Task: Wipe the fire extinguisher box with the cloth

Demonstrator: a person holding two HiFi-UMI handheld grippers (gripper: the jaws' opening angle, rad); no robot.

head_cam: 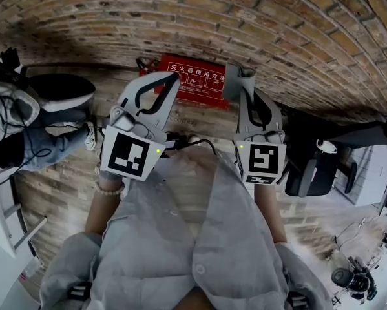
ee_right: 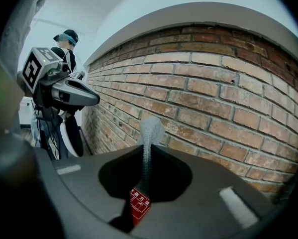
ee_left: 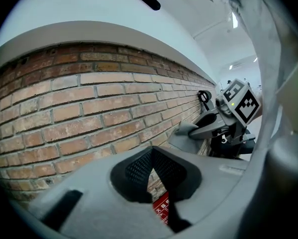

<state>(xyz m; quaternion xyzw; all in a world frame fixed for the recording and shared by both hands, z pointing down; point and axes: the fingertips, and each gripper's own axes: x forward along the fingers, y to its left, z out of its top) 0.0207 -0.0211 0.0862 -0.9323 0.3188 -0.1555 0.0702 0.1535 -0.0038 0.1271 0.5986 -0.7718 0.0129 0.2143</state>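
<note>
1. The fire extinguisher box (head_cam: 196,81) is red with white writing. It stands at the foot of the brick wall (head_cam: 180,18), in the upper centre of the head view.
2. The person stands over it in a loose grey garment and holds both grippers forward, toward the box.
3. The left gripper (ee_left: 151,153) is closed. Its two black ribbed pads meet at the tips and nothing is caught between them. Lower down a narrow slit remains, and a piece of the red box shows through it.
4. In the head view the tip of the left gripper lies over the left edge of the box. I cannot tell whether it touches the box.
5. The right gripper (ee_right: 148,153) is clamped on the cloth (ee_right: 149,131), a grey fabric of fine weave. A folded end stands up above the jaws, against the bricks.
6. In the head view the cloth lies over the upper right corner of the box. Contact cannot be judged here either.
7. In the right gripper view a part of the red box shows under the jaws, at the lower centre of the frame.
8. The floor (head_cam: 51,196) is of wooden planks and fills the lower left of the head view.
</note>
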